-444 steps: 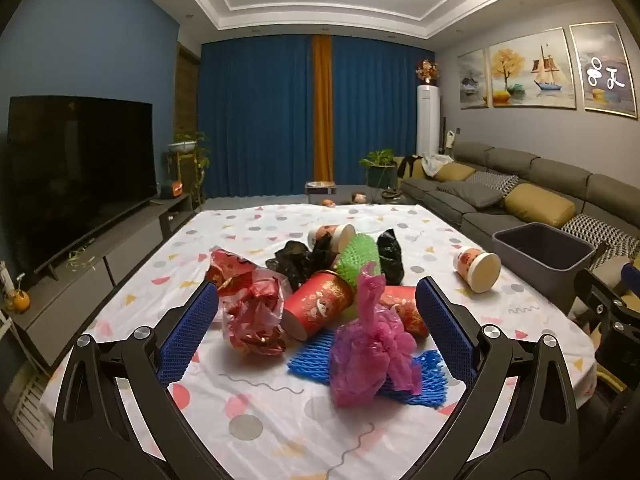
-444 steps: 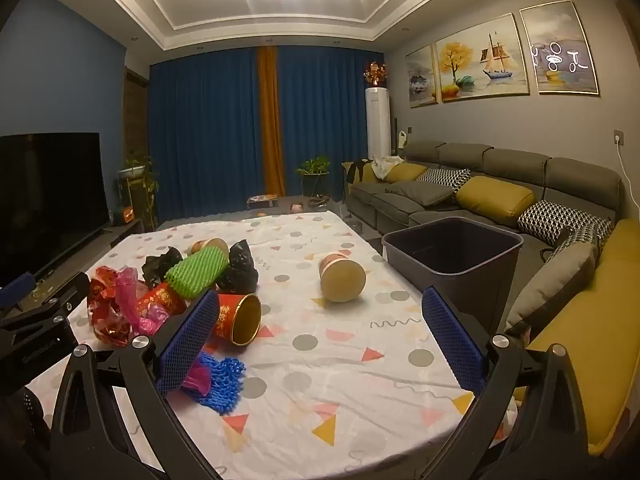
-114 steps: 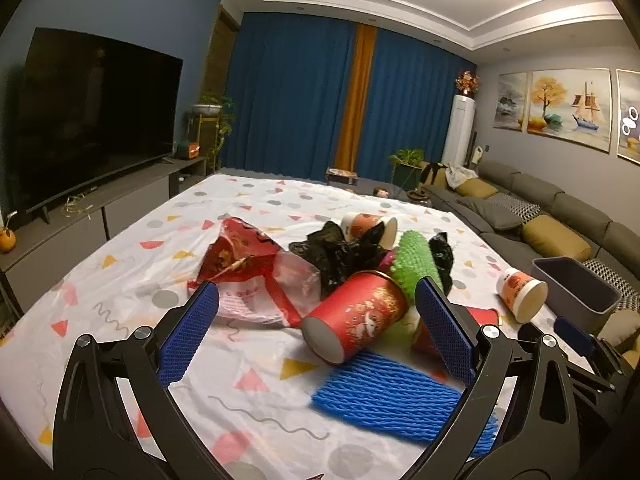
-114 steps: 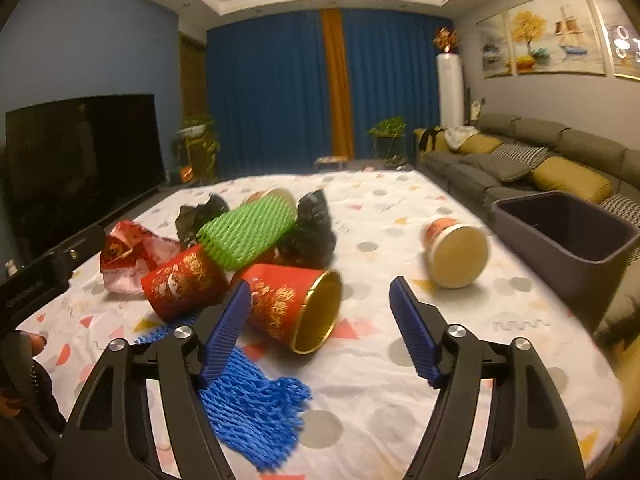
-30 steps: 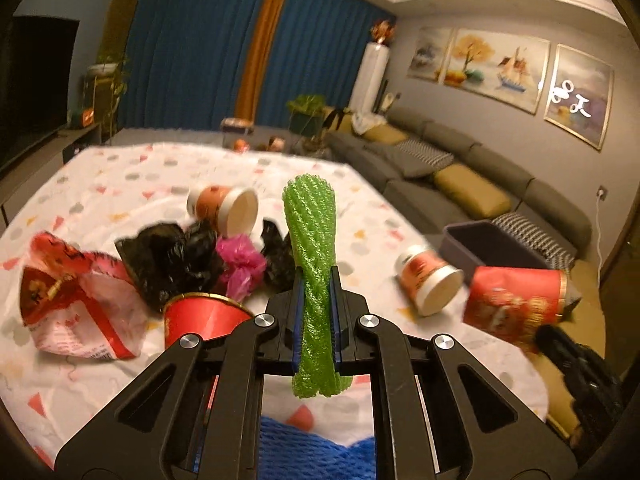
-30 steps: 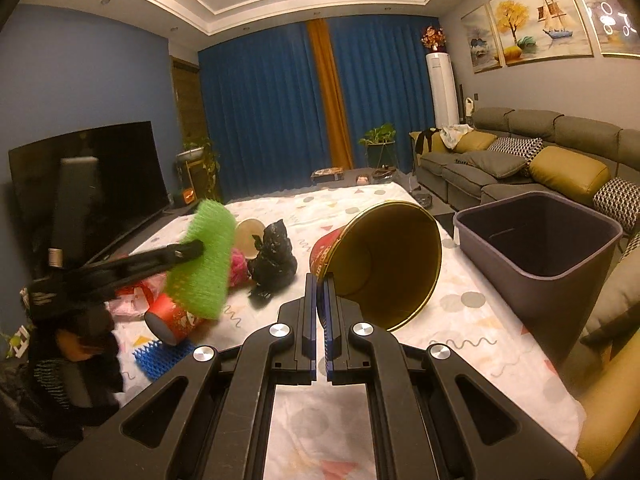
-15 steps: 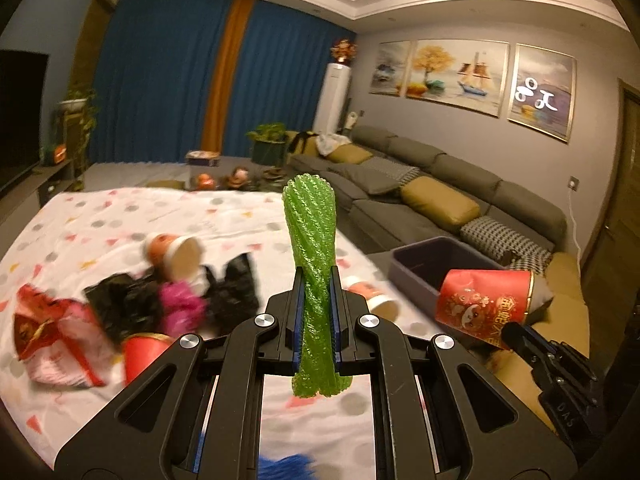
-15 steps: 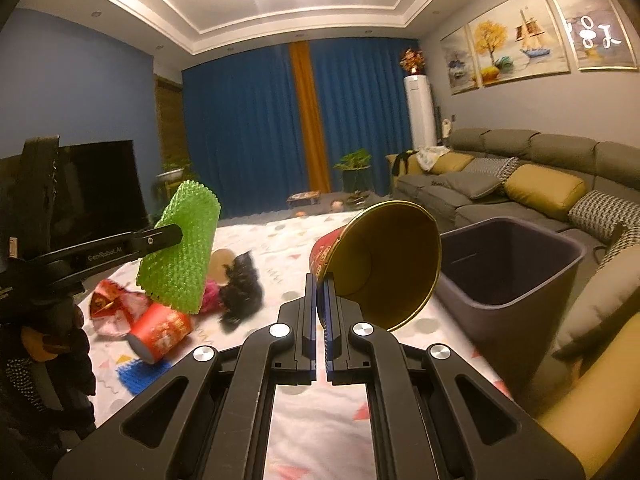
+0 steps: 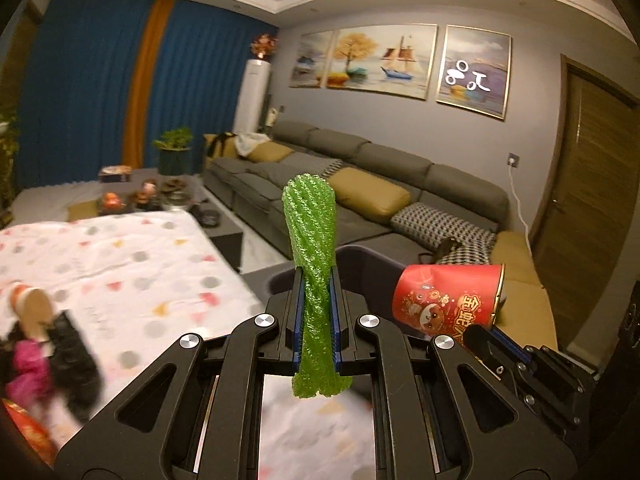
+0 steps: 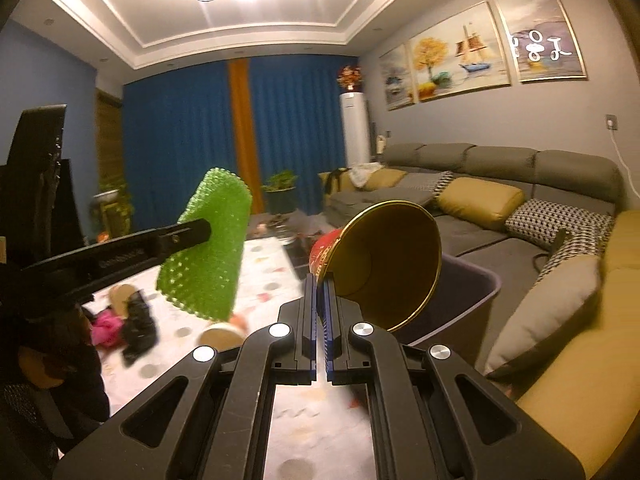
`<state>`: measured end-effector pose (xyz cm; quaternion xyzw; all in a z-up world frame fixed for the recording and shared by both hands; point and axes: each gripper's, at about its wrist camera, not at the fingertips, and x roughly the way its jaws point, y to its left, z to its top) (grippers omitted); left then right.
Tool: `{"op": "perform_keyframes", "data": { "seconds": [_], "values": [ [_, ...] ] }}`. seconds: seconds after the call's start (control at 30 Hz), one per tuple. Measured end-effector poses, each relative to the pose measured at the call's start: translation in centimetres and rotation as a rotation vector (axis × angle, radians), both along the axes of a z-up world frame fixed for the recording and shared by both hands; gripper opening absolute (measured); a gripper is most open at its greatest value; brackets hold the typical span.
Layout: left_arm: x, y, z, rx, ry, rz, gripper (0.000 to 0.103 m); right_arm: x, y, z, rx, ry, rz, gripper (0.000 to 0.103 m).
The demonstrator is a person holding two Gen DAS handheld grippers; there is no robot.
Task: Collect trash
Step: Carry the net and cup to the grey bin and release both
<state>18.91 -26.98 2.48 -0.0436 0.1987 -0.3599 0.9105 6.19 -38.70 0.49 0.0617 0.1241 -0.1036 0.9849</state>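
Two grippers carrying trash above the desk edge, beside the bin.

The left gripper (image 9: 316,320) has its fingers clamped on a green foam net sleeve (image 9: 310,232), a ribbed mesh tube held upright and pinched flat at its middle. The right gripper (image 10: 319,312) has its fingers closed on the rim of a red paper cup (image 10: 384,264) with a gold lining, tilted on its side, mouth toward the camera. Both items hang in the air near the dark grey bin (image 10: 472,300), which stands off the desk's (image 9: 120,256) sofa-side edge.
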Motion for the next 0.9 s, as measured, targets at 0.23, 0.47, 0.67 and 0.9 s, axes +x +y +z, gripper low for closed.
{"op": "perform_keyframes", "data": {
  "seconds": [0.23, 0.47, 0.67, 0.9],
  "values": [
    [3.1, -5.1, -2.5, 0.003, 0.055, -0.07, 0.01, 1.7, -3.0, -0.8, 0.0, 0.01, -0.052, 0.004],
    [4.9, -7.5, -4.4, 0.019, 0.092, -0.104, 0.01, 2.9, -4.5, -1.5, 0.009, 0.033, -0.063, 0.004],
    [5.7, -8.8, -6.0, 0.018, 0.138, -0.125, 0.01, 3.7, -5.0, -2.3, 0.013, 0.062, -0.062, 0.004],
    [6.3, -9.8, -7.1, 0.044, 0.162, -0.14, 0.01, 4.8, -5.1, -3.1, 0.025, 0.101, -0.056, 0.004]
  ]
}}
